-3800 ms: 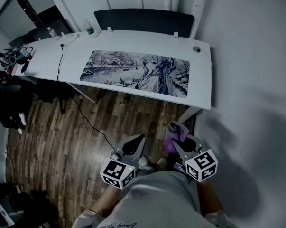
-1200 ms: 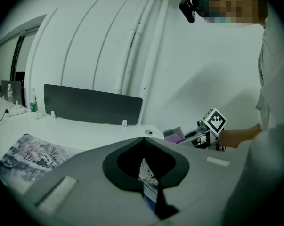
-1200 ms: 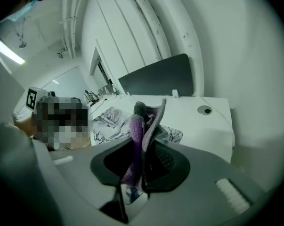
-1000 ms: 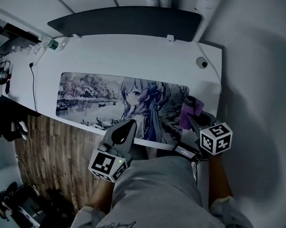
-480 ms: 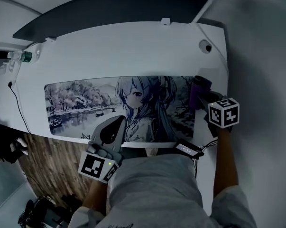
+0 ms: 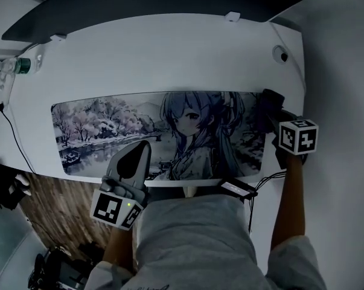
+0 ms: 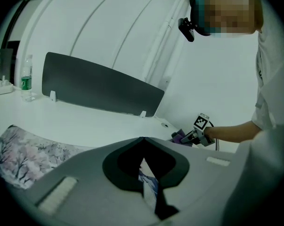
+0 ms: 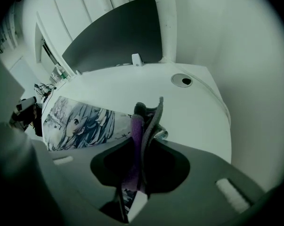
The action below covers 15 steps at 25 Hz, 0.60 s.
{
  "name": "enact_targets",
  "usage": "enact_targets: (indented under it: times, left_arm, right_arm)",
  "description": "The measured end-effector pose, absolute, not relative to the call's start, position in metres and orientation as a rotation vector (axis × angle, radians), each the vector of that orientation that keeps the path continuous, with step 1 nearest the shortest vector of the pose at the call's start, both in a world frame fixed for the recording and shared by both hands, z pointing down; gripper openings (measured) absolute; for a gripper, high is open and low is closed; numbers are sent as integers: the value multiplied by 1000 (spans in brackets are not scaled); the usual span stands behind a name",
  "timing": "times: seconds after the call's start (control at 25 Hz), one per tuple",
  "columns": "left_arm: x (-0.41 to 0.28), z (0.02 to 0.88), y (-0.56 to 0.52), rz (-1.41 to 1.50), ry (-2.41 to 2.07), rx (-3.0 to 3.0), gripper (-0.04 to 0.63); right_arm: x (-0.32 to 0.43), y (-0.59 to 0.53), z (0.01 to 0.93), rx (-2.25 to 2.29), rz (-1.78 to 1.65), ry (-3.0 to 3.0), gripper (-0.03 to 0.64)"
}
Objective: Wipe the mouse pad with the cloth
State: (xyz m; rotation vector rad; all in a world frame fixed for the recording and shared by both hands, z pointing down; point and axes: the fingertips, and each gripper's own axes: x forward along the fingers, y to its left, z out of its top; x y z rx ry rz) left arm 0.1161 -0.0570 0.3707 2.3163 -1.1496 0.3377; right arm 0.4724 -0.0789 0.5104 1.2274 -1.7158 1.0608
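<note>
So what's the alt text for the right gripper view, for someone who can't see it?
The right tool grips a folded purple cloth upright between its jaws, at the edge of an anime-girl mouse pad on a white desk. A dark panel backs the desk.

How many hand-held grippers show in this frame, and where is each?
2. The left hand-held gripper, shut, is over the near edge of the mouse pad; the right hand-held gripper grips the cloth at the pad's right end. None appears hidden.
</note>
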Motion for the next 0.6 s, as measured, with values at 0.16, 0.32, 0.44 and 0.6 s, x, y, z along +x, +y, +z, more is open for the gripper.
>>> enact_targets:
  times: [0.16,0.32,0.44,0.6]
  left_arm:
    - [97,380,-53,340,-1130,2306,18]
    - [75,381,-53,331,-1137,2298,18]
    - [56,383,-50,332,-1149,2290,18]
    - [32,384,-43,336,-1166,2283,18]
  right_arm:
    - [461,-78,512,1244,1056,-1682,92]
    - [447,-81,510,1258,1062,-1667,92]
    - [434,-82,511,1268,1060,-1660,92]
    - [422,-83,515,1280,1050,-1647,92]
